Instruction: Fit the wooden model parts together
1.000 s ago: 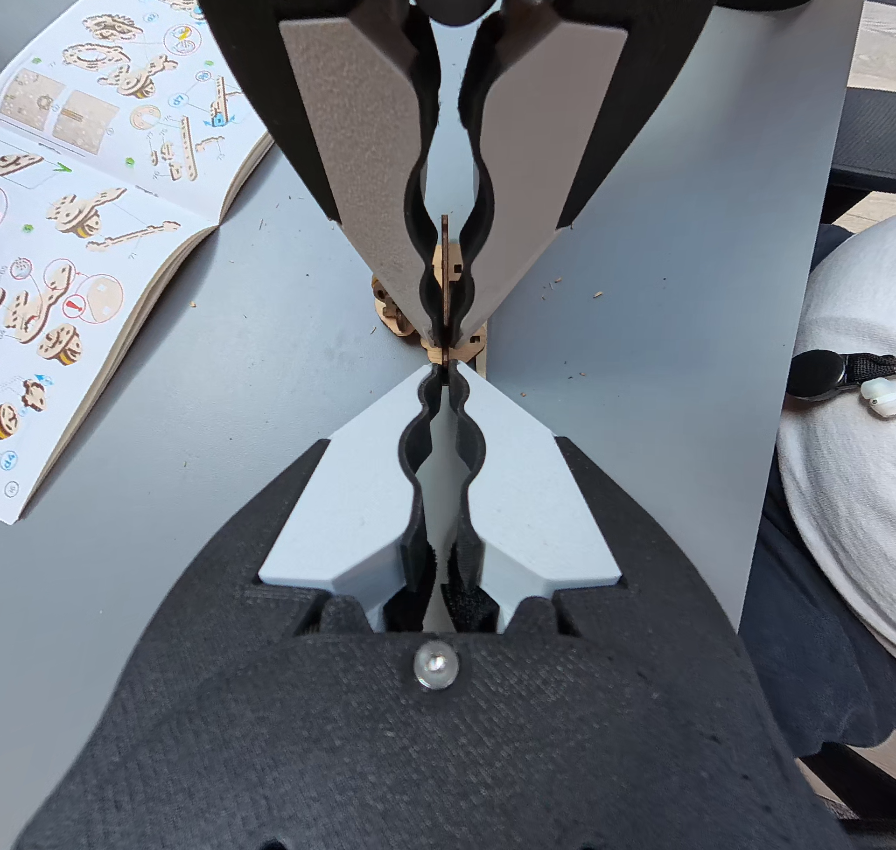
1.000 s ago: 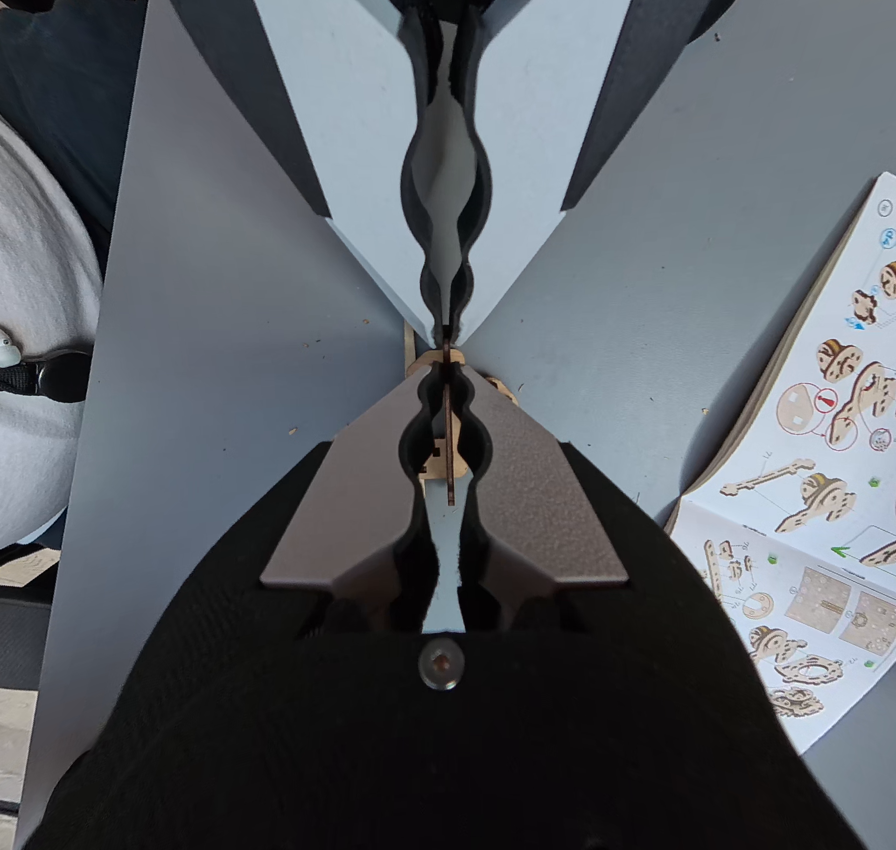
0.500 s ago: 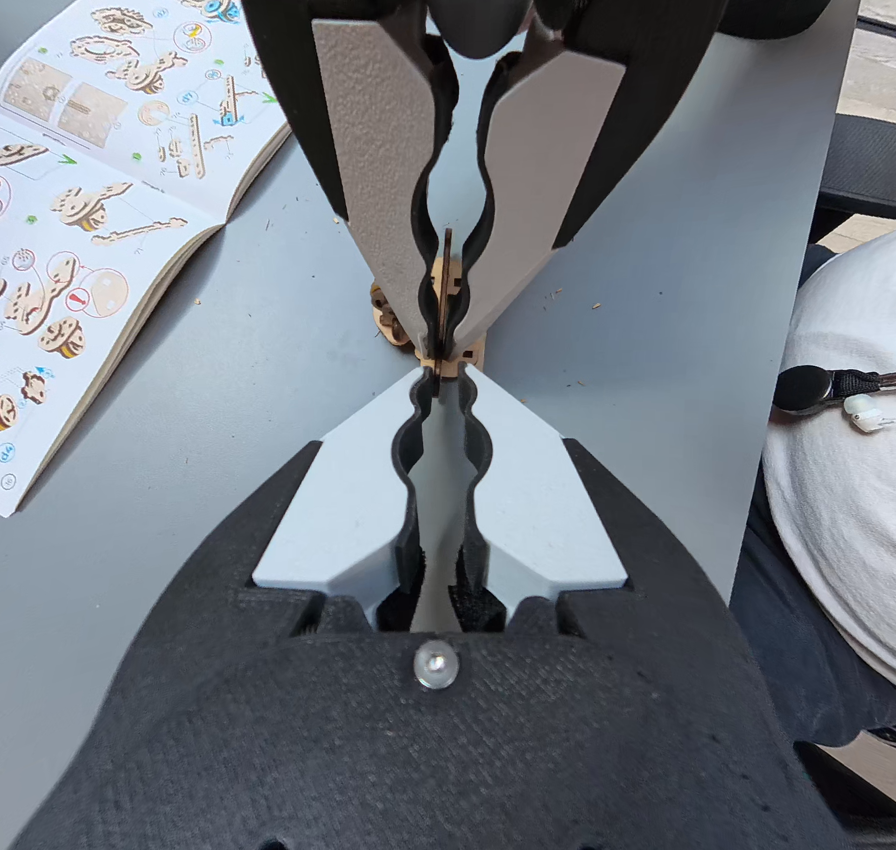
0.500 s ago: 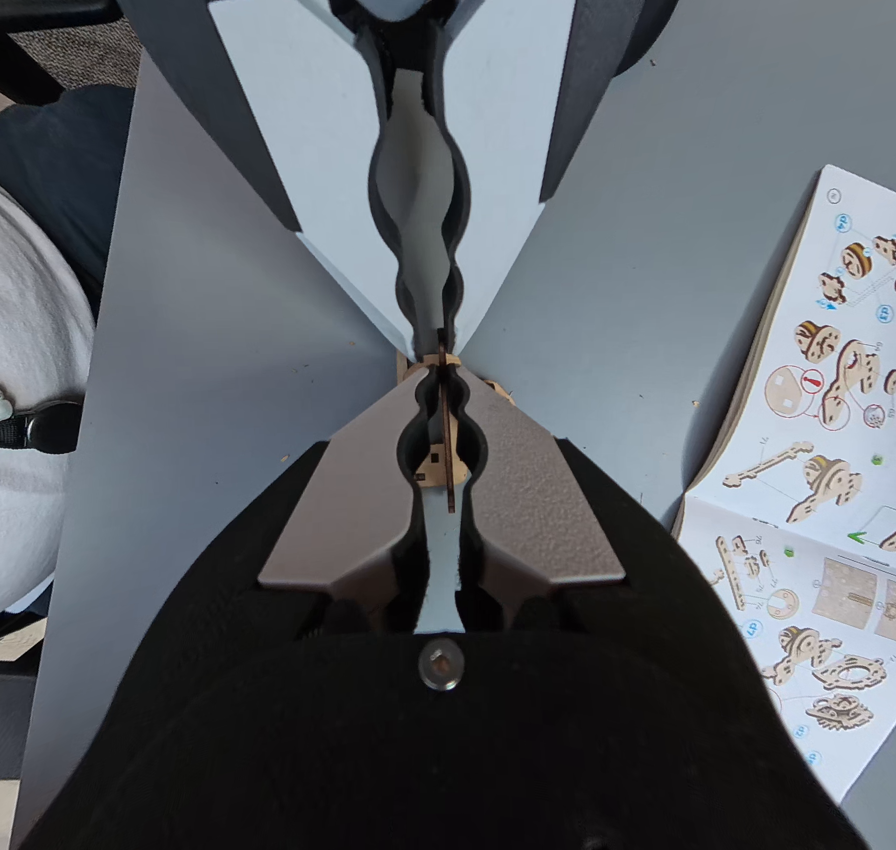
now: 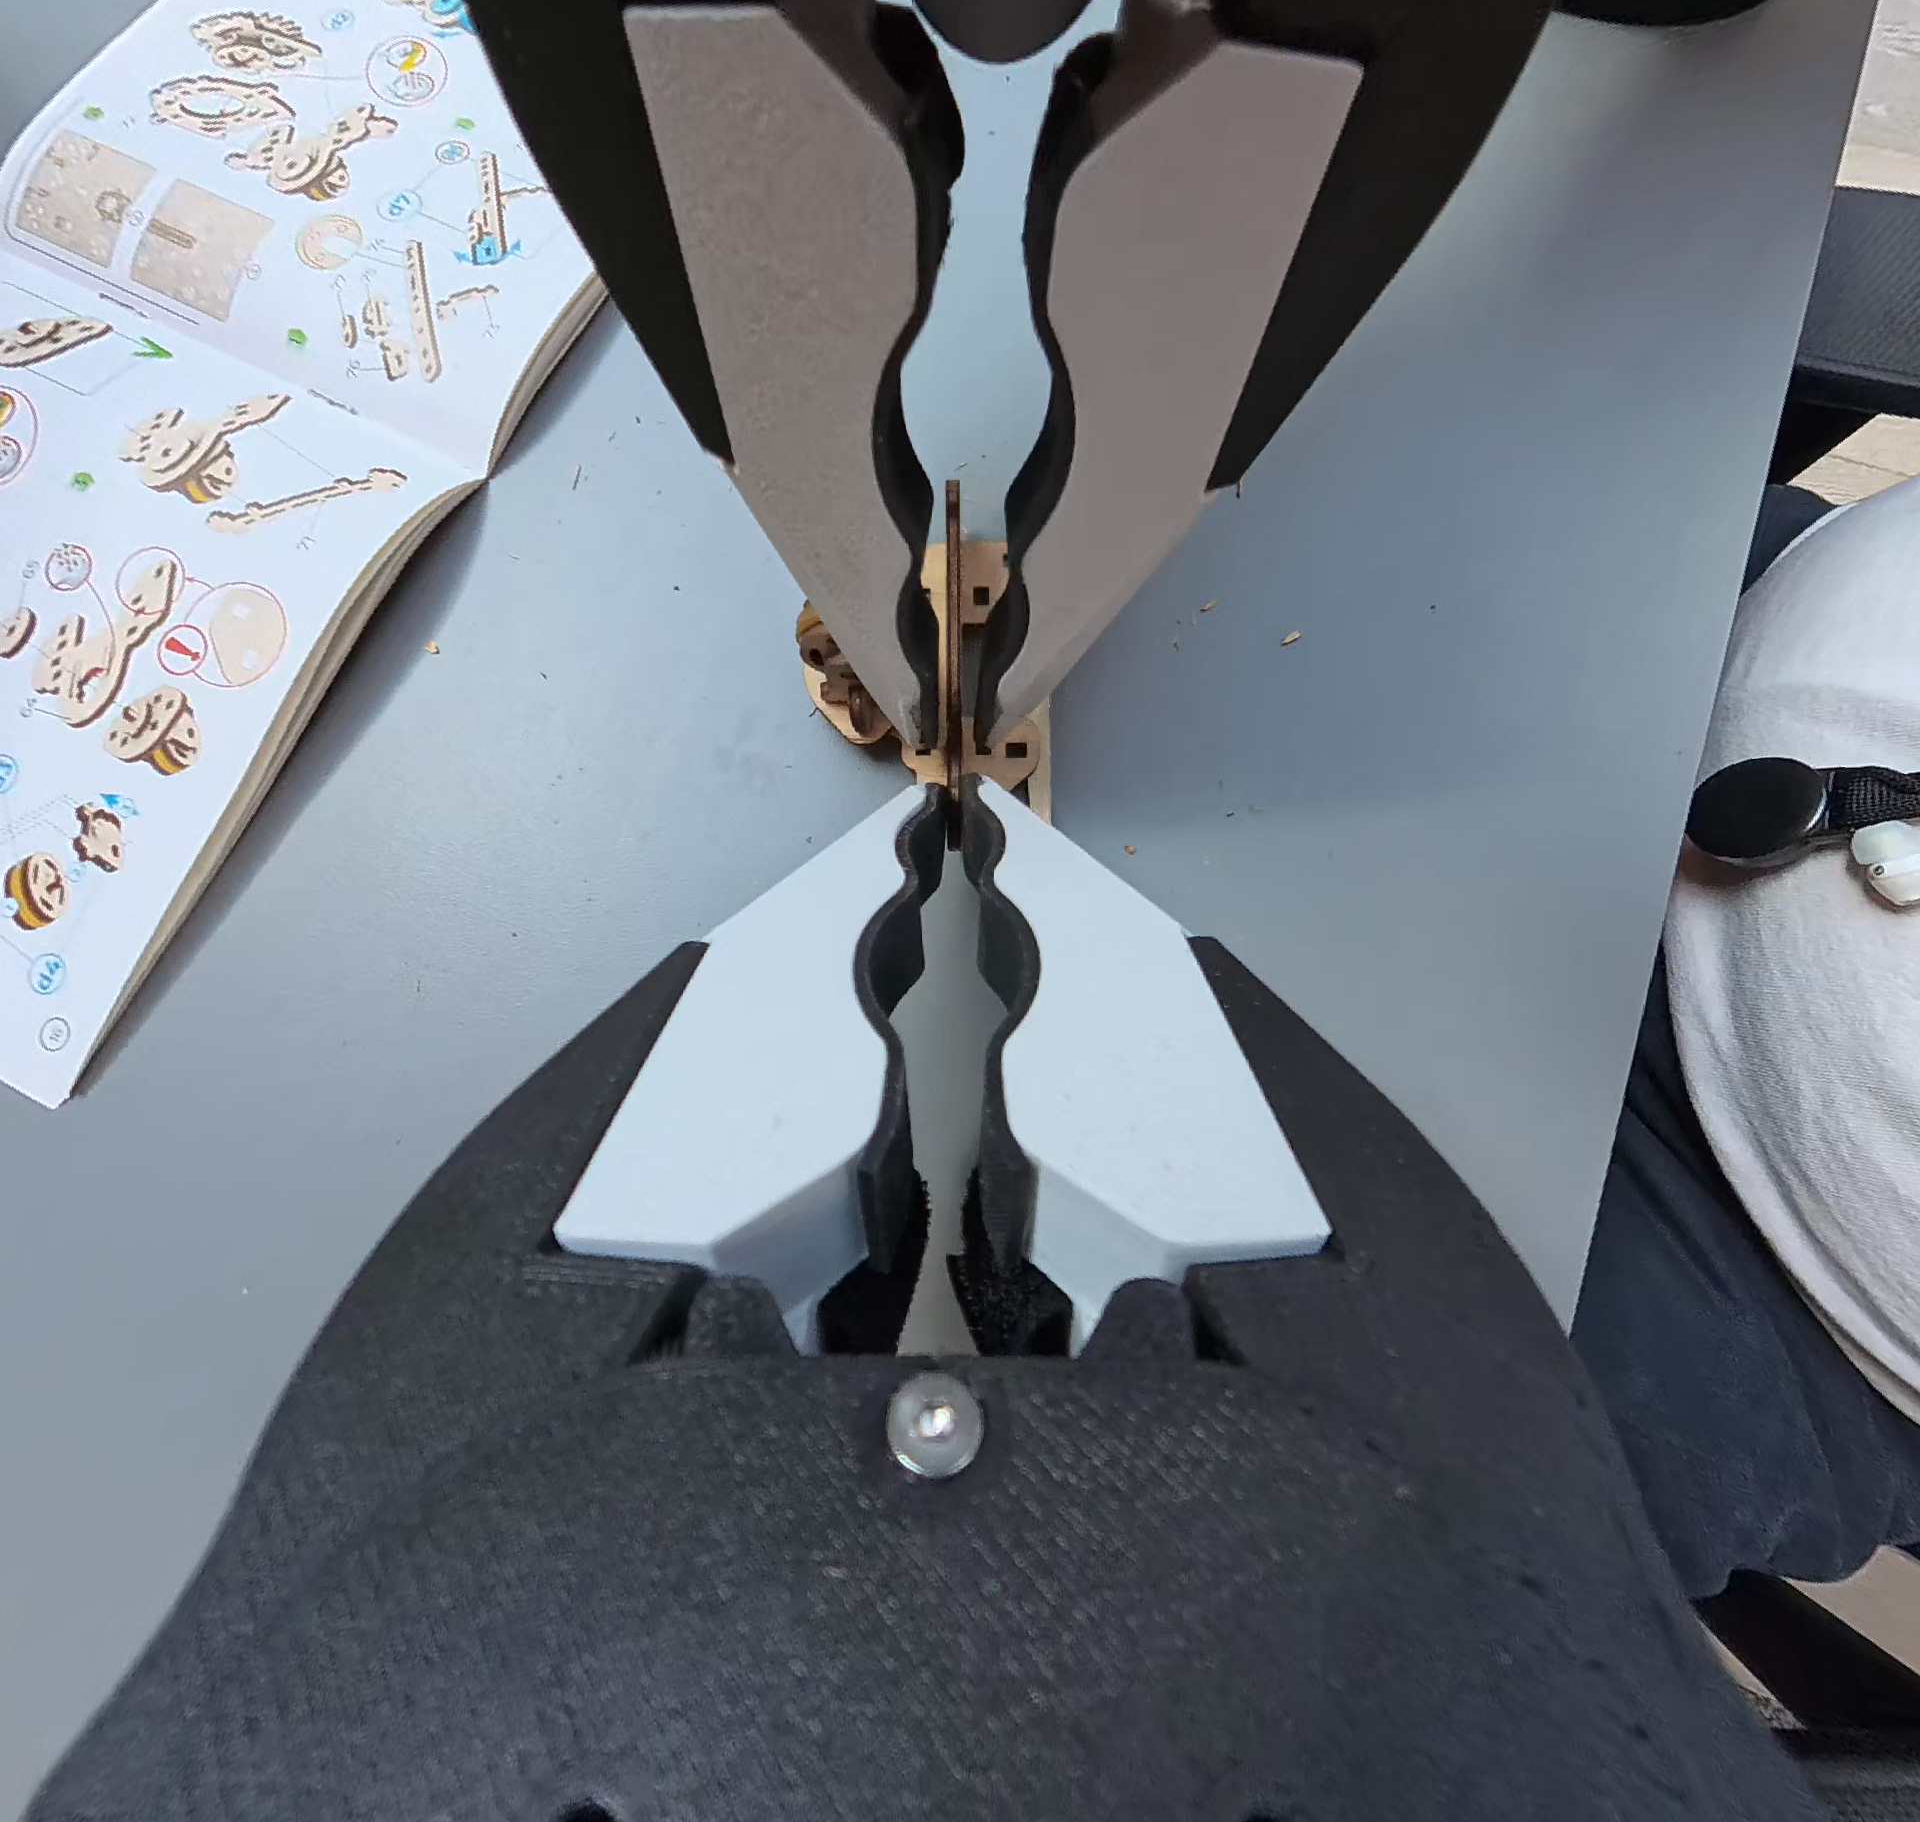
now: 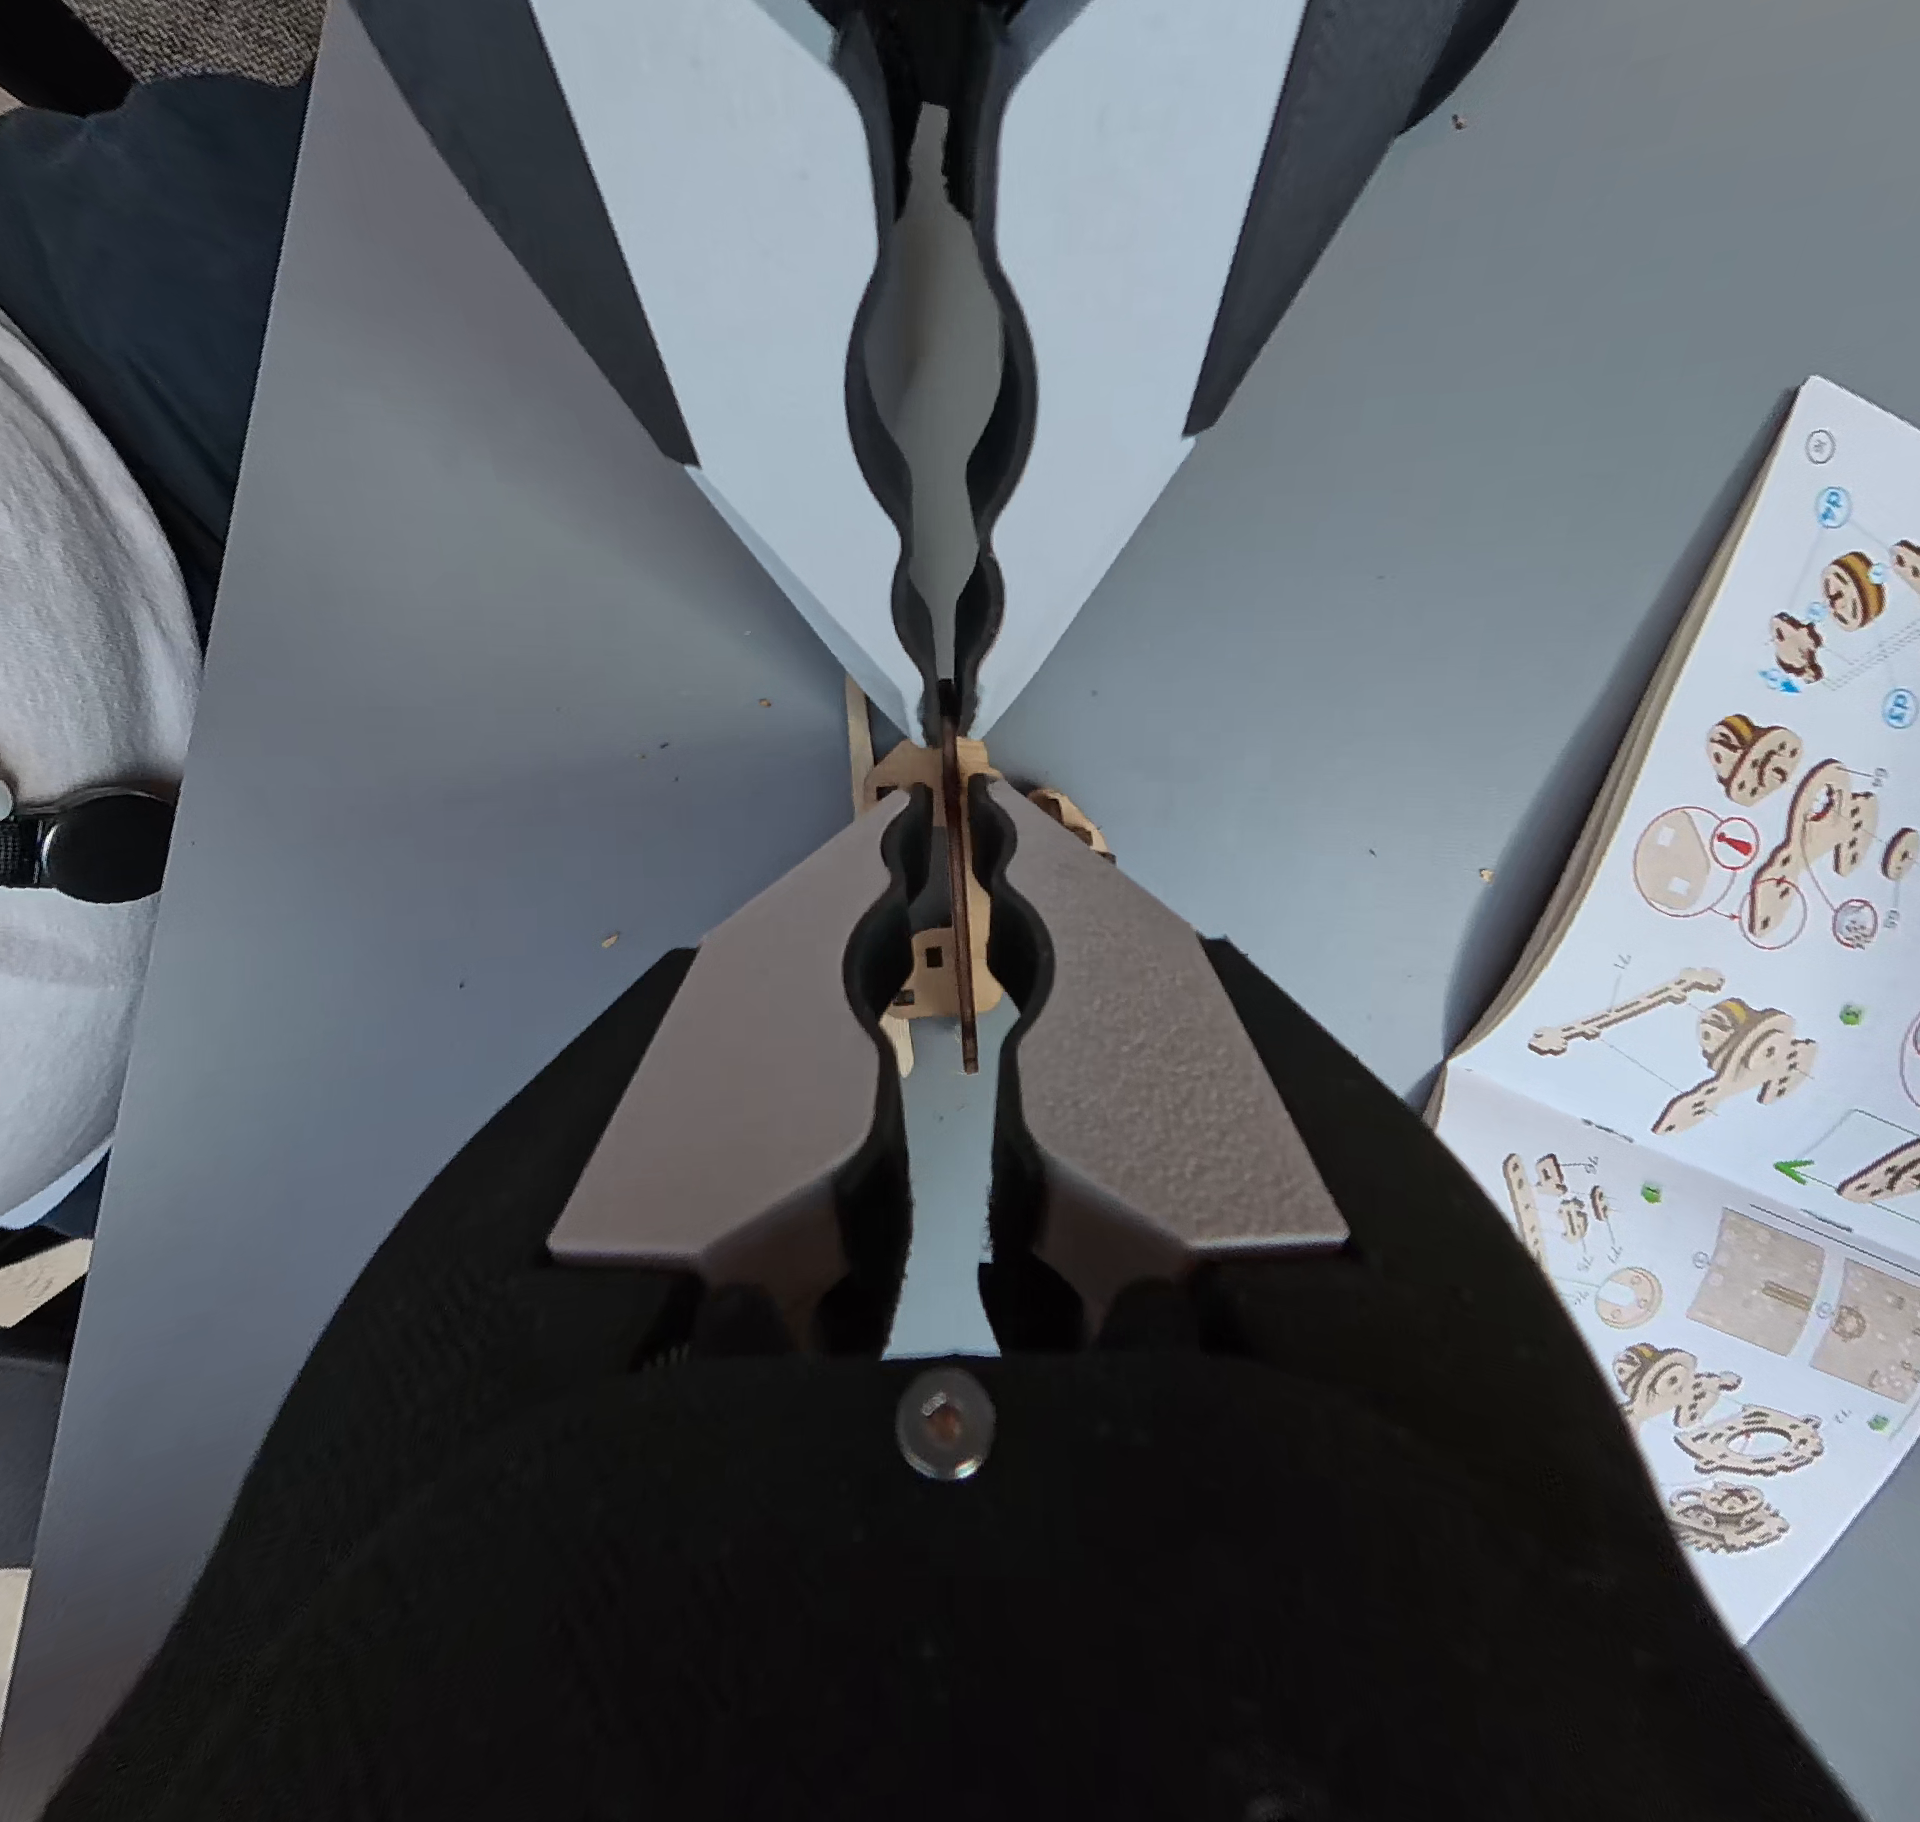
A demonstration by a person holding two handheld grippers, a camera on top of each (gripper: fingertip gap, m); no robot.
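Compared with 0.5 s ago, the thin wooden plate (image 5: 953,650) is now seen caught between both pairs of tips, where the pale blue fingers of the left gripper (image 5: 953,816) were then slightly parted beside its end; the booklet (image 5: 208,442) is seen shifted slightly toward the right in the left wrist view. The plate is held edge-on and upright above the grey tabletop (image 5: 520,837). The grey fingers of the right gripper (image 6: 948,816) are closed on it, with most of its length lying between their wavy black pads (image 6: 888,931) and its near end projecting into the wider gap behind. The left gripper's tips are closed on the opposite end of the same plate, only a short piece of it lying between them. A second wooden part (image 6: 940,977), flat and pale with small square holes, is seen crosswise on the plate, below the fingers. Wood crumbs are scattered on the tabletop.
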